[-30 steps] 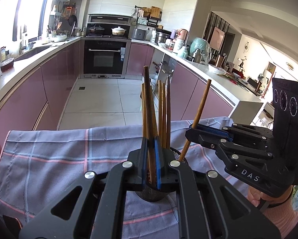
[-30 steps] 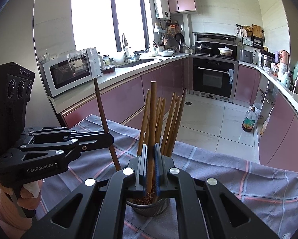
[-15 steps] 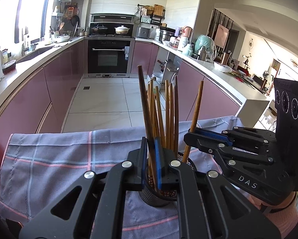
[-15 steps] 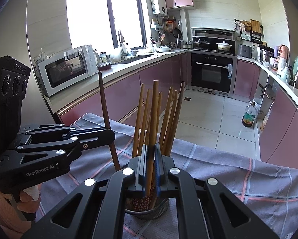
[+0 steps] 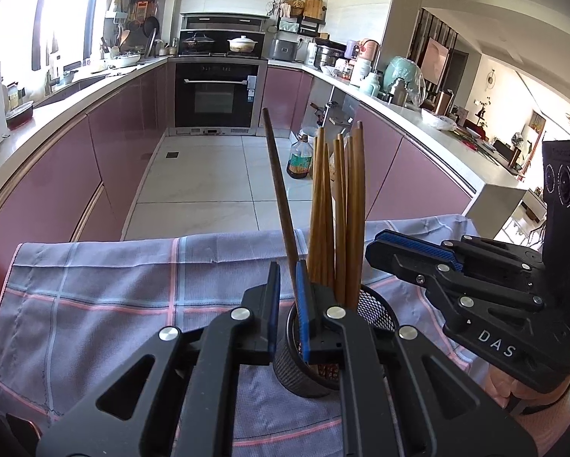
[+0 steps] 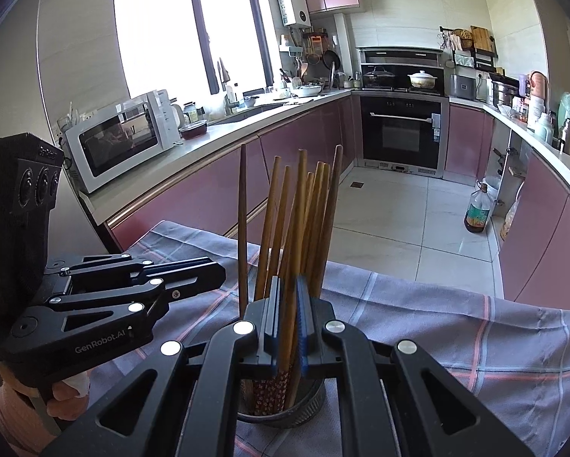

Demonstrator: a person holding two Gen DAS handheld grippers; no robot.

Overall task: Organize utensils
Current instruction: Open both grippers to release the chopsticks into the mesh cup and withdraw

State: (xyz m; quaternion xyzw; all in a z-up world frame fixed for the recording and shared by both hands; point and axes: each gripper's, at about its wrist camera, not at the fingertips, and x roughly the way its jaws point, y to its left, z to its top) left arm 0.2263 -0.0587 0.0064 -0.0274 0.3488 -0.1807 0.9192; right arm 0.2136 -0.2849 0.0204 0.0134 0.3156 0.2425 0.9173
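1. My left tool (image 5: pixel 287 304) has its blue pads slightly apart, with a dark chopstick (image 5: pixel 279 198) running up between them; whether the pads grip it I cannot tell.
2. My right tool (image 6: pixel 288 320) also has its pads slightly apart, with chopsticks passing through the gap.
3. The bundle of chopsticks (image 5: pixel 336 213) stands upright in a black mesh cup (image 5: pixel 304 365).
4. The cup sits on a checked cloth (image 5: pixel 113 289) covering the surface, just below both tools.

Checked cloth (image 5: pixel 106 293) covers table; black mesh holder (image 5: pixel 304 373) stands on it.
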